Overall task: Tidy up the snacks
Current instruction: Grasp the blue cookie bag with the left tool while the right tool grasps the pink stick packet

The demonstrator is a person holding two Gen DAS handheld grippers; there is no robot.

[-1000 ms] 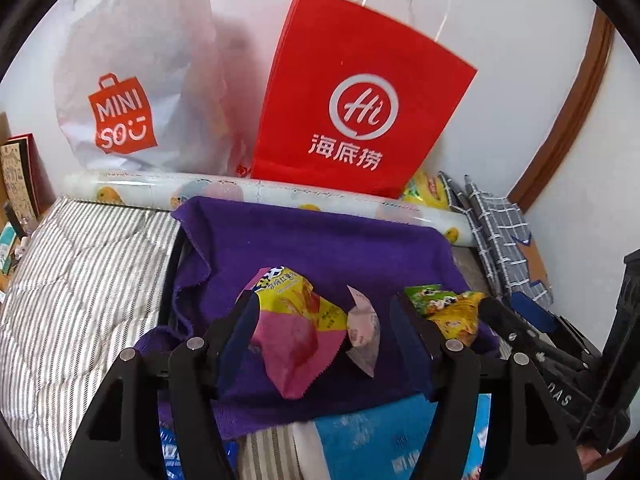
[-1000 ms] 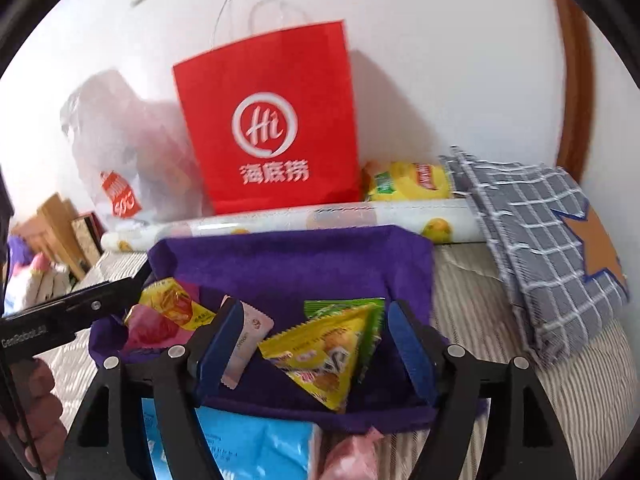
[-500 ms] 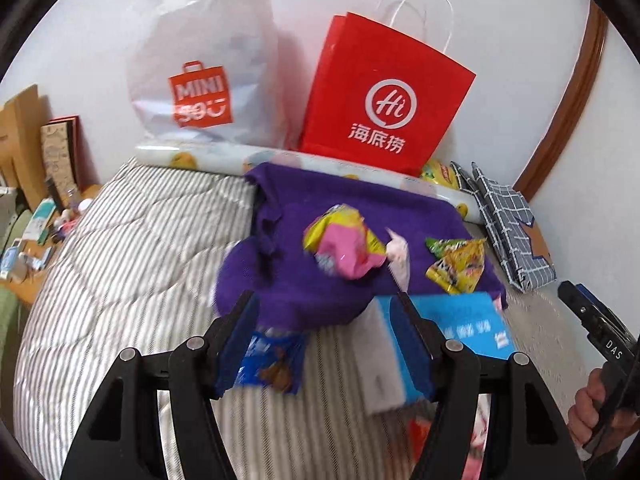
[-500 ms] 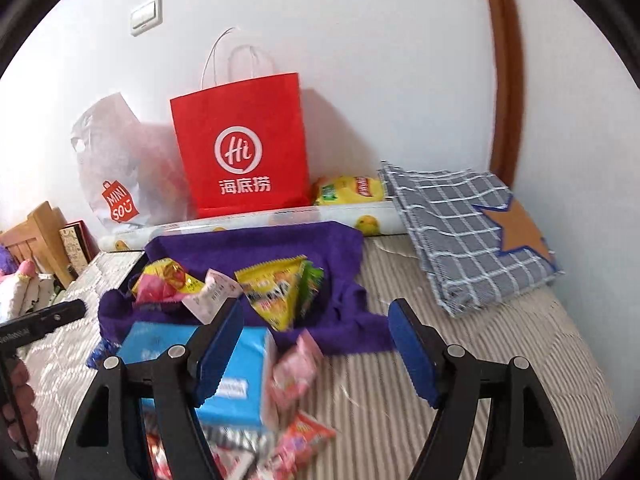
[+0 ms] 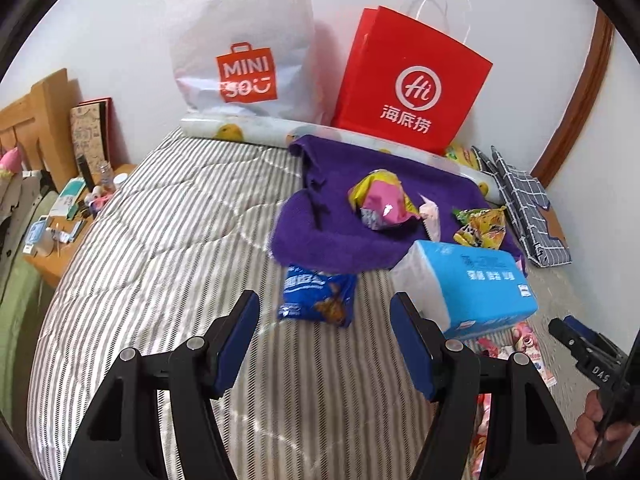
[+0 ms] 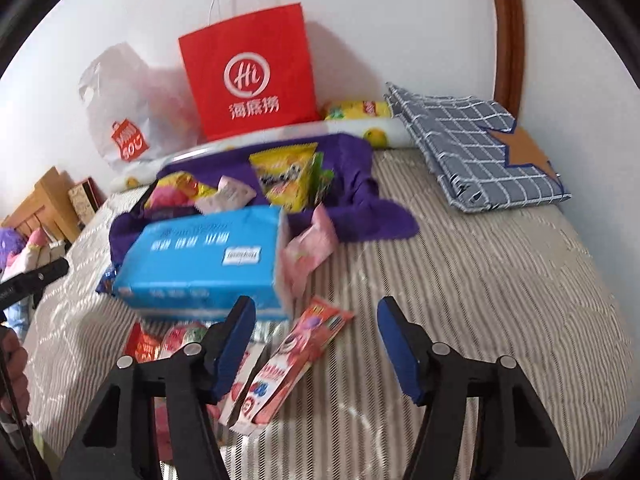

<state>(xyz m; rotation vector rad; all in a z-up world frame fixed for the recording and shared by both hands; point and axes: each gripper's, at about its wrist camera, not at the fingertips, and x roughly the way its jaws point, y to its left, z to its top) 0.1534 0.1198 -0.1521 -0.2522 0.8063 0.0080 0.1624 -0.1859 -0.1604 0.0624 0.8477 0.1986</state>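
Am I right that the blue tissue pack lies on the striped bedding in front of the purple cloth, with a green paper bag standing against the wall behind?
Not quite: the paper bag against the wall is red, not green, as the left wrist view shows. The blue tissue pack does lie on the striped bedding in front of the purple cloth.

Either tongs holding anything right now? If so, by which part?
Nothing held. Left tongs and right tongs are both open over the striped bedding, jaws empty; right jaws have just been closing.

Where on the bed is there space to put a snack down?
Bare striped quilt lies left of the purple towel and blue snack packet. More lies right of the pink packets, below the checked cloth. Around the blue tissue pack it is crowded.
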